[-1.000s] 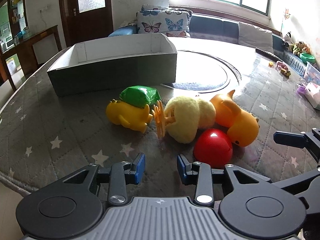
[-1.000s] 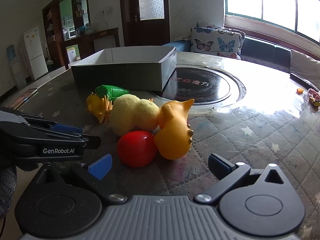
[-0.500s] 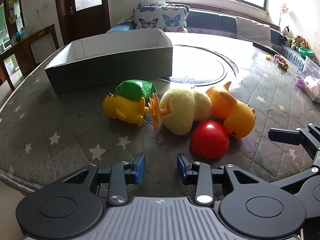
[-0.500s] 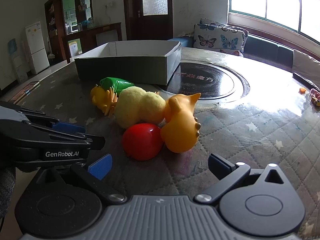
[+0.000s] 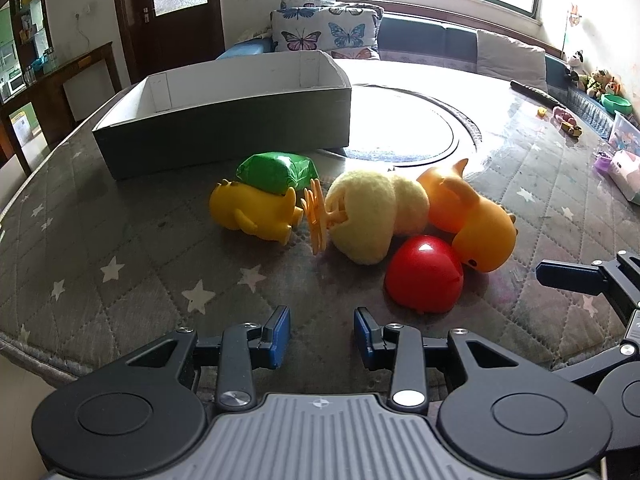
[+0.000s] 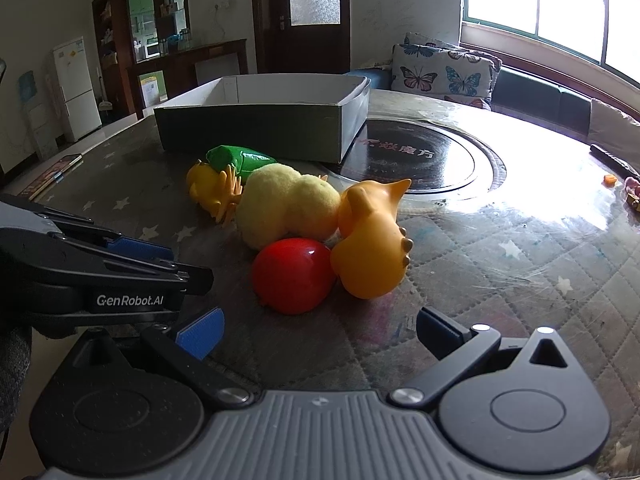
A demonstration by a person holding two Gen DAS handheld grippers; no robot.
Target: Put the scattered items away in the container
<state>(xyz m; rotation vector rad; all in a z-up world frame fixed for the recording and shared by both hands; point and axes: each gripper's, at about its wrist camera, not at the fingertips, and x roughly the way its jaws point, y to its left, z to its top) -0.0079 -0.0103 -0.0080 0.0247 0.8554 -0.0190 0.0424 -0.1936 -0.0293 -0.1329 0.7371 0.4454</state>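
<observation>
A pile of toys lies in front of a grey open box point(image 5: 224, 136) point(image 6: 256, 128): a yellow rubber animal point(image 5: 252, 216), a green packet point(image 5: 276, 172) point(image 6: 240, 160), a fluffy yellow plush duck point(image 5: 372, 216) point(image 6: 284, 204), an orange rubber duck point(image 5: 472, 220) point(image 6: 372, 252) and a red ball point(image 5: 424, 276) point(image 6: 292, 276). My left gripper point(image 5: 322, 338) is open and empty, near the table's front edge, short of the pile. My right gripper point(image 6: 320, 332) is open wide and empty, just short of the red ball.
The round table point(image 5: 120, 264) has a quilted star cover and a dark glass disc point(image 6: 420, 156) in the middle. Small toys and a pink box point(image 5: 624, 168) sit at its far right. A sofa with butterfly cushions point(image 5: 320, 36) stands behind.
Both grippers have drawn back and risen slightly, so the toys sit a little farther off. Both stay open. The toys have not moved.
</observation>
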